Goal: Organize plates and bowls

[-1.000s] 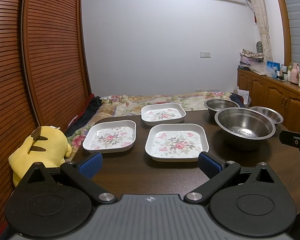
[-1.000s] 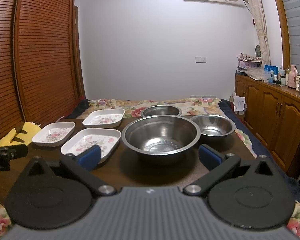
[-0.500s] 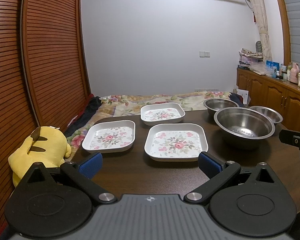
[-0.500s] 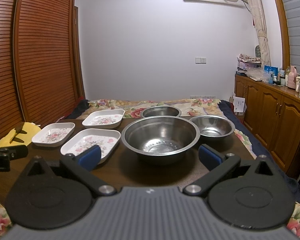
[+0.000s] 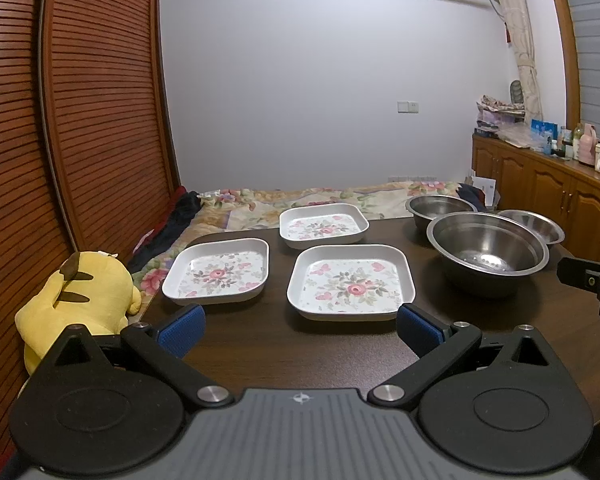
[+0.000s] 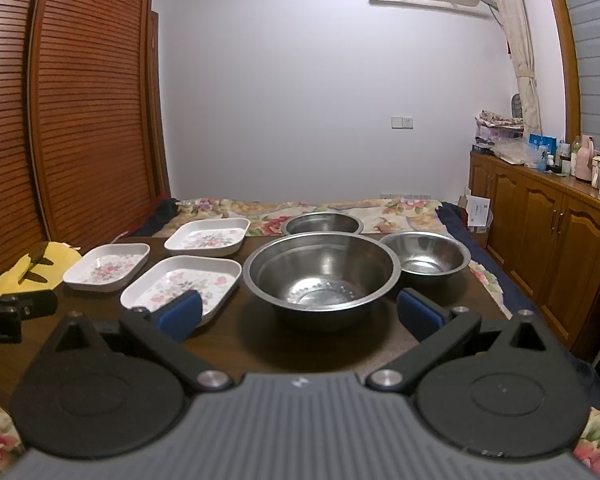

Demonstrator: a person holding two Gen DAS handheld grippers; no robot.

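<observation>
Three white square plates with a flower print lie on the dark wooden table (image 5: 260, 344): a near one (image 5: 350, 282), a left one (image 5: 219, 271) and a far one (image 5: 323, 225). To their right stand three steel bowls: a large one (image 6: 322, 270), a small one (image 6: 426, 254) to its right and another (image 6: 321, 222) behind. My left gripper (image 5: 299, 330) is open just short of the near plate. Facing the large bowl, my right gripper (image 6: 300, 312) is open and holds nothing.
A yellow plush toy (image 5: 78, 294) sits off the table's left edge. A flowered bedspread (image 5: 320, 198) lies beyond the far edge. Wooden cabinets (image 6: 540, 216) with bottles on top line the right wall, slatted wooden doors (image 5: 80, 120) the left.
None of the plates or bowls has moved. Both grippers stay open, with only a very slight drift of the views.
</observation>
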